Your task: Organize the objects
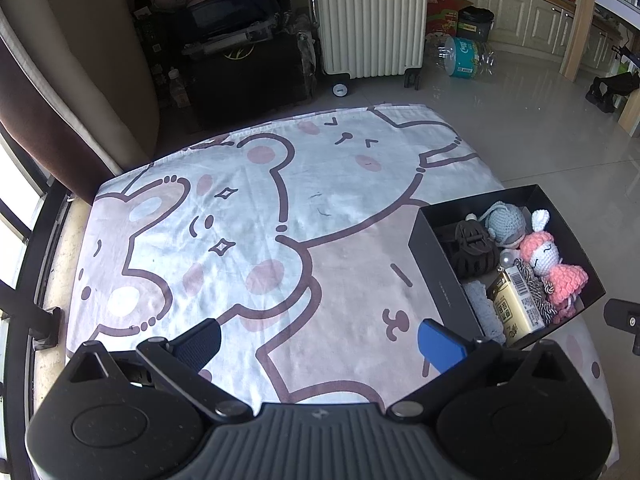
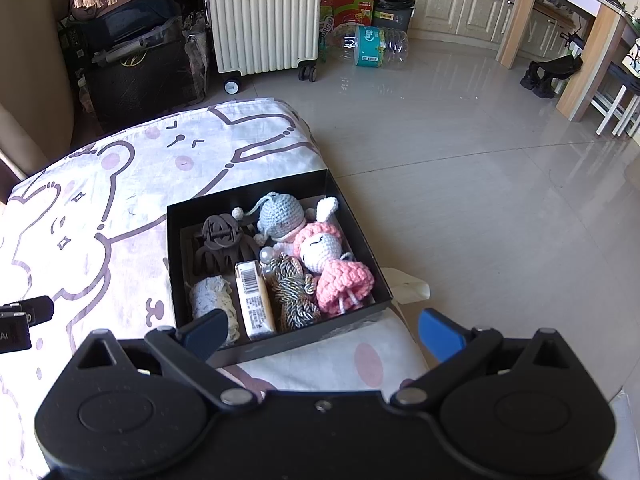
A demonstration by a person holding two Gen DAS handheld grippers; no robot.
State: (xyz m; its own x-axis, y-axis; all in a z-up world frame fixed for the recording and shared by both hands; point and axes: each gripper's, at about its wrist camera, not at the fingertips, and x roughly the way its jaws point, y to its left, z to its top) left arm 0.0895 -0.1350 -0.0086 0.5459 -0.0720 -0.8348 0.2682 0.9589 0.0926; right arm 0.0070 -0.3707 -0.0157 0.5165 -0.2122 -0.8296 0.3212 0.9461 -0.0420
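Note:
A black box (image 2: pixel 176 264) (image 1: pixel 438 272) sits at the right edge of the cartoon-print cloth (image 1: pixel 248 240). Inside it lie a brown hair claw (image 2: pixel 220 244) (image 1: pixel 470 248), a grey-blue crochet doll (image 2: pixel 280 214) (image 1: pixel 508 220), a pink crochet bunny doll (image 2: pixel 336 264) (image 1: pixel 554 264), a small yellow carton (image 2: pixel 256 300) (image 1: pixel 516 308), a twisted cord tassel (image 2: pixel 294 292) and white lace (image 2: pixel 210 300). My right gripper (image 2: pixel 320 330) hovers open just in front of the box's near wall. My left gripper (image 1: pixel 320 338) stands open over bare cloth, left of the box.
The cloth-covered surface ends at the right and far sides, with tiled floor (image 2: pixel 480 184) beyond. A white suitcase (image 2: pixel 262 16), stacked dark bags (image 1: pixel 240 52), a plastic bottle (image 2: pixel 372 46) and a bin (image 2: pixel 392 12) stand on the floor. A window rail (image 1: pixel 36 280) runs along the left.

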